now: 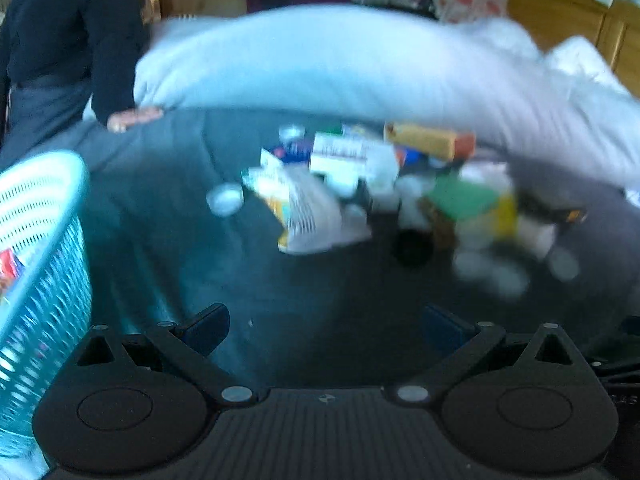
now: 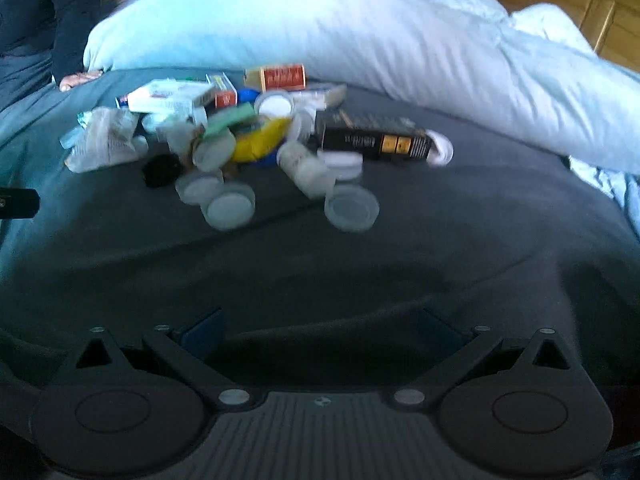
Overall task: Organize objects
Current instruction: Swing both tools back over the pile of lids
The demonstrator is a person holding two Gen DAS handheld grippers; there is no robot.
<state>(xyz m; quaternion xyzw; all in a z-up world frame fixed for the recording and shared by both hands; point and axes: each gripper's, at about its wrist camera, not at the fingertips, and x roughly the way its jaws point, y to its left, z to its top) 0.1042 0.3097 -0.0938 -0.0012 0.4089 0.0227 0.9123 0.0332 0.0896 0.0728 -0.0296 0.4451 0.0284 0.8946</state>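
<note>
Two tools are hanging over the bed point(image 2: 320, 264), and both are spread wide with nothing in them: the left tool point(image 1: 326, 322) and the right tool point(image 2: 320, 330). The job is likely to pick things out of the pile point(image 2: 248, 136) and drop them in the blue basket point(image 1: 44, 240), which is sitting at the left edge of the left view with something already inside. A good plan is taking one loose thing at a time from the near edge, like the round lid point(image 2: 351, 207) lying by itself, so the rest is not tumbling. The pile is lying on the dark sheet, just in front of the big white pillow point(image 2: 320, 24). It is looking messy: small boxes, a long black box point(image 2: 376, 143), white tubs and lids, a crinkly bag point(image 2: 104, 142). Both pictures are blurry, so labels are not readable. A person's hand point(image 1: 134, 118) is resting on the bed's far corner.
</note>
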